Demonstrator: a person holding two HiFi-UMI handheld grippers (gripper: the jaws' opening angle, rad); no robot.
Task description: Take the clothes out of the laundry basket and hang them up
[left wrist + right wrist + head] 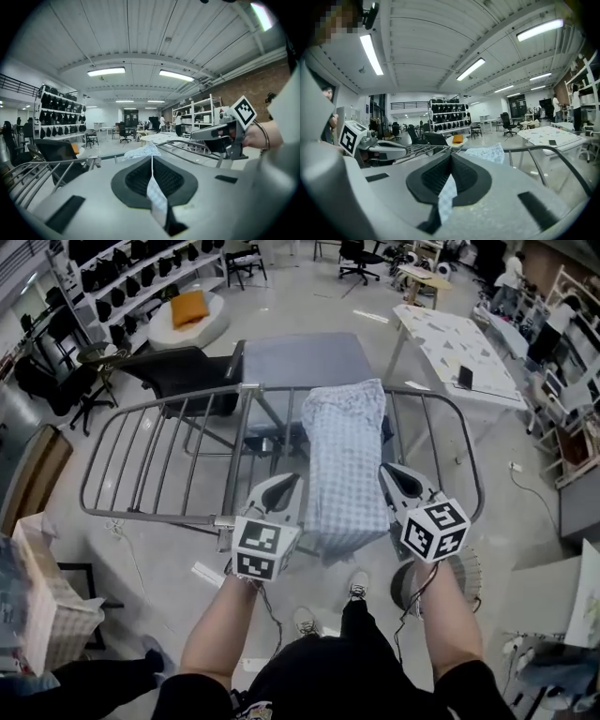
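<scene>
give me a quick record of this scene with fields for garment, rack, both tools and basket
garment: light blue checked cloth, draped over the rack
rack: grey metal drying rack, standing open
left tool: left tool shut on the cloth's left edge
right tool: right tool shut on the cloth's right edge
basket: pale laundry basket at the left edge of the head view

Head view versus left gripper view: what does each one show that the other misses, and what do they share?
Only the head view: the checked garment draped whole over the drying rack, the laundry basket at lower left, and the person's shoes. Only the left gripper view: the left tool shut on a strip of the checked fabric, plus the ceiling lights. Both: the right tool, the rack's rails and the garment.
</scene>
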